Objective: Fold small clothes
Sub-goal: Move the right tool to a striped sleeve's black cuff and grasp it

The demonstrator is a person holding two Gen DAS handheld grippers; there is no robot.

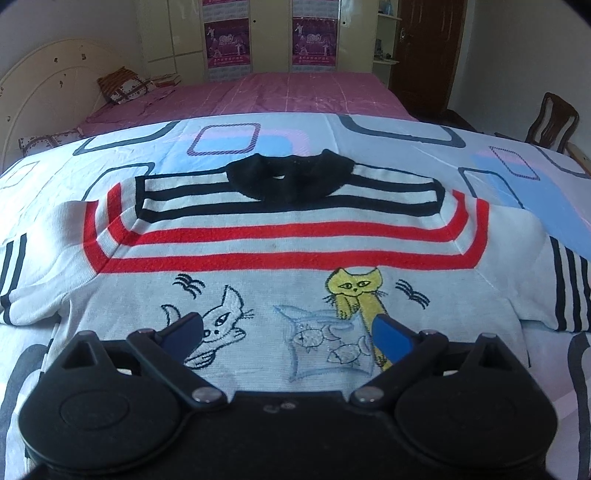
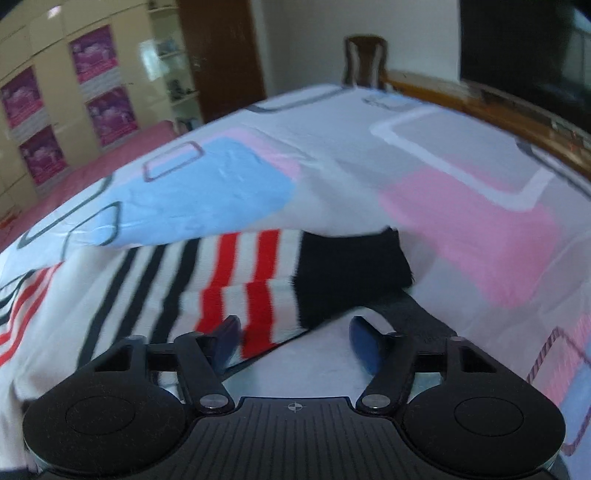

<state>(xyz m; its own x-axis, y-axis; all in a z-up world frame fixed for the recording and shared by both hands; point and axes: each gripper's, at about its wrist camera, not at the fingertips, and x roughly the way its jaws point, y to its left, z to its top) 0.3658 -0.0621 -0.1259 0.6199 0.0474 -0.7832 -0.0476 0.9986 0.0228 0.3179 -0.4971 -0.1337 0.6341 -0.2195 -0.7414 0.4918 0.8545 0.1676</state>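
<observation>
A small white sweater (image 1: pixel 280 243) lies face up and flat on the patterned bedsheet (image 1: pixel 332 140). It has a black collar (image 1: pixel 291 181), red and black stripes, and cat drawings. My left gripper (image 1: pixel 288 321) hovers open over the sweater's lower front, with nothing between its blue pads. In the blurred right wrist view, a striped sleeve (image 2: pixel 236 273) ends in a black cuff (image 2: pixel 347 273). My right gripper (image 2: pixel 294 322) is low at the sleeve's end. Its jaws stand apart, and the sleeve's edge lies between them untouched by the pads.
The sheet (image 2: pixel 369 177) spreads wide around the sweater. Behind it lies a pink bed (image 1: pixel 280 92) with pillows at its head. A wooden chair (image 1: pixel 550 118) and a wooden bed rail (image 2: pixel 480 99) stand at the right. Wardrobes with posters (image 1: pixel 258 33) line the far wall.
</observation>
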